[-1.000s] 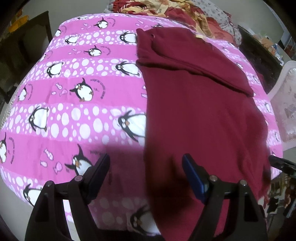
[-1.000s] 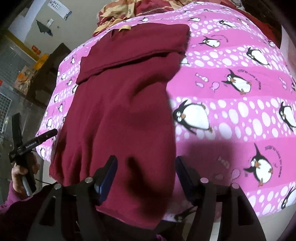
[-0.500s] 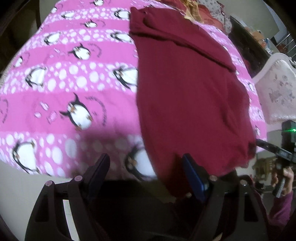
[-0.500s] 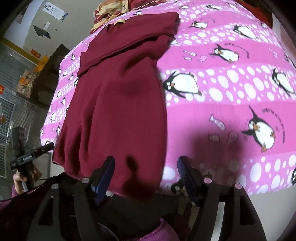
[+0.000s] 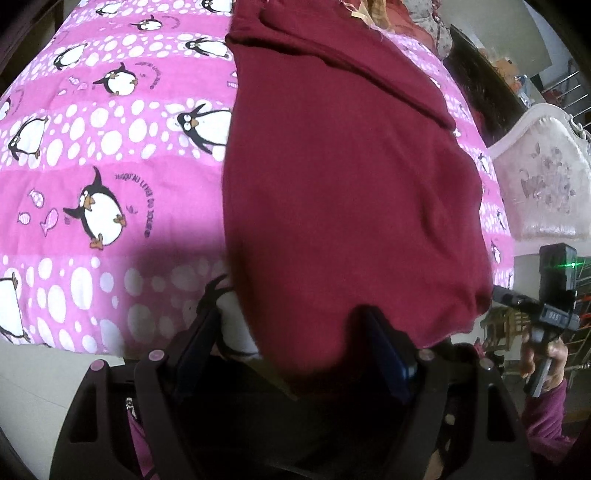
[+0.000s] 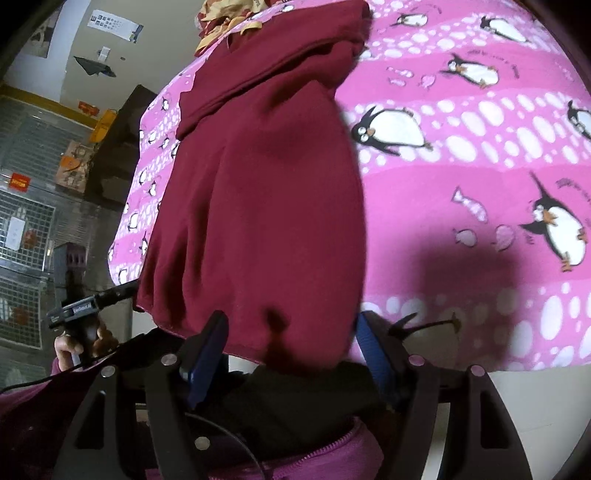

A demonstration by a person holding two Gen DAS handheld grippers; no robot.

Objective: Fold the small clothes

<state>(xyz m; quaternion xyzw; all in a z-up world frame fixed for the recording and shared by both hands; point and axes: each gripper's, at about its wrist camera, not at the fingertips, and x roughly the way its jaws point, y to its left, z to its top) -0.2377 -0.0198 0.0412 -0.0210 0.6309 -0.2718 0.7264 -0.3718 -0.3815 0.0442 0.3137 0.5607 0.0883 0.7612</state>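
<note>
Maroon garment (image 5: pixel 343 192) lies lengthwise on the penguin-print bed (image 5: pixel 110 155), sleeve folded across its far end. Left gripper (image 5: pixel 295 343) and right gripper (image 6: pixel 291 343) straddle the near hem, fingers open, ungripped. Lengthwise fold apparently remains.

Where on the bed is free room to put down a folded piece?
The penguin blanket lies bare on the left of the dark red garment in the left wrist view, and on its right in the right wrist view, down to the bed's near edge. The far end is crowded with a pile of patterned cloth. The near hem sits between both grippers' open fingers.
</note>
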